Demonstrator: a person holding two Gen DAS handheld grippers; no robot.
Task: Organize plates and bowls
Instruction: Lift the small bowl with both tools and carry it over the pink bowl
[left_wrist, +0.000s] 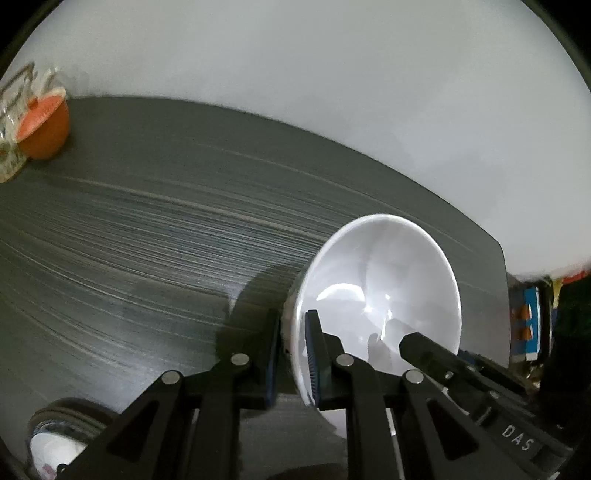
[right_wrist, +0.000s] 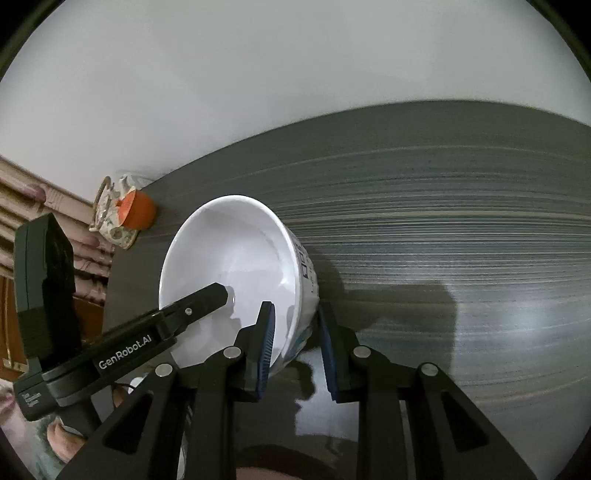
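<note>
Right wrist alone shows printing on the white bowl (right_wrist: 236, 266) whose rim both grippers (left_wrist: 291, 354) (right_wrist: 297, 347) clamp.

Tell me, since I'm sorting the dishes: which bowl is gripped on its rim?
The white bowl, clamped by both the left hand-held gripper and right hand-held gripper; the orange bowl sits untouched far back.

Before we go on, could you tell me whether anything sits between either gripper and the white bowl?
Nothing visible does. The left gripper and the right gripper each already clamp the white bowl by opposite sides of its rim.
</note>
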